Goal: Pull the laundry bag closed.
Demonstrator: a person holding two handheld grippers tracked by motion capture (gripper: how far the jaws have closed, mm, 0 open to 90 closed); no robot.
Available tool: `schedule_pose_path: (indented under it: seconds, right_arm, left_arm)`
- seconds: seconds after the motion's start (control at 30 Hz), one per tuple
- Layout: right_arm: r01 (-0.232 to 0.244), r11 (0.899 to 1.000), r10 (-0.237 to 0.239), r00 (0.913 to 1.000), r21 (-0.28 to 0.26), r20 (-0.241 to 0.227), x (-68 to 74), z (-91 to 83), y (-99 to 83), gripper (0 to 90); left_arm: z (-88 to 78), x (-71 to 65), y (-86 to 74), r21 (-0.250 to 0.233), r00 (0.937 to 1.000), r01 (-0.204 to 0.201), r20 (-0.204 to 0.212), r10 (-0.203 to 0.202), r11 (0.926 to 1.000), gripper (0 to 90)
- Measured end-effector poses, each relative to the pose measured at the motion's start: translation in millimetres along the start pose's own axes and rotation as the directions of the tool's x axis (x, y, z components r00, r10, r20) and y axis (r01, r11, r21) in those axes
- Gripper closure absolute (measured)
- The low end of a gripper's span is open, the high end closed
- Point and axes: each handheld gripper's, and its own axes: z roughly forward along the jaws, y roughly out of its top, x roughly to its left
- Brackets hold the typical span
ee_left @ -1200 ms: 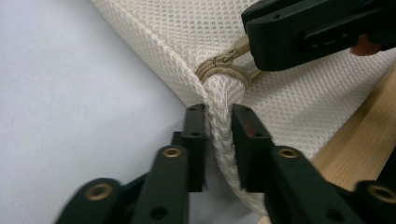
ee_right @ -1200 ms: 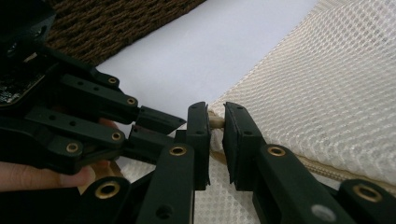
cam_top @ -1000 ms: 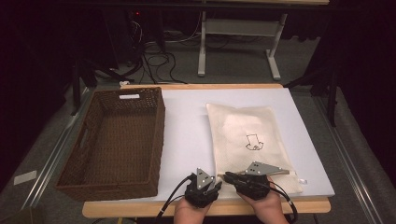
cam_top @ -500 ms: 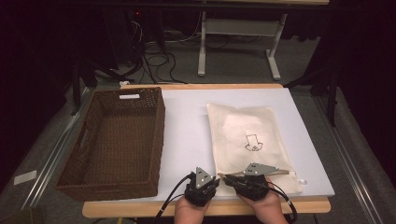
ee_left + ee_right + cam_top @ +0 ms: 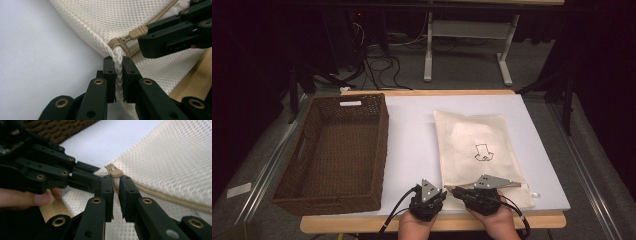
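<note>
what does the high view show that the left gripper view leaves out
High view: the brown wicker basket, the drawing printed on the mesh bag and both hands at the table's near edge. Left gripper view: the left gripper pinching the bag's corner, beside the tan zipper pull at the right gripper's tip. Both: the cream mesh bag on the white table.

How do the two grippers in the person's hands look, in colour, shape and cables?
Both the left gripper and the right gripper are black, built of jointed bars with brass-coloured rivets and flat rectangular jaws. Each carries a grey three-cornered plate on top, and a black cable trails from each toward the table edge. One pad of the left gripper bears a small red mark. No sleeves are visible.
</note>
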Motion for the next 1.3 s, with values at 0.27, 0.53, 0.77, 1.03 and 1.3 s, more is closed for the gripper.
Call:
schedule_pose_path:
  seconds: [0.27, 0.53, 0.77, 1.03, 1.3]
  right_arm:
    - [-0.005, 1.0, 0.005, 0.9999, -0.014, -0.009, 1.6, 1.5, 2.4, 77.9]
    - [-0.04, 0.999, 0.04, 0.9992, -0.023, -0.002, 0.2, 3.9, 3.8, 75.2]
    - [-0.044, 0.999, 0.043, 0.999, -0.026, -0.009, -1.0, 5.3, 4.8, 79.6]
    - [-0.062, 0.998, 0.062, 0.998, -0.029, -0.012, -2.2, 5.8, 6.0, 81.2]
    - [-0.053, 0.998, 0.052, 0.9985, -0.029, -0.017, 0.5, 6.3, 6.9, 87.7]
  left_arm:
    - [0.5, -1.2, -0.4, -0.001, 1.0, -0.005, -0.008, 0.005, 1.0, 82.8]
    - [0.8, -1.9, -0.8, -0.001, 0.9999, -0.012, -0.01, 0.012, 0.9999, 82.5]
    - [0.9, -2.6, -1.2, 0.001, 0.9997, -0.022, -0.015, 0.022, 0.9998, 82.4]
    - [1.0, -3.3, -1.3, 0.004, 0.9994, -0.029, -0.021, 0.029, 0.9996, 82.3]
    - [1.5, -3.2, -1.5, 0.008, 0.9994, -0.027, -0.019, 0.027, 0.9996, 80.8]
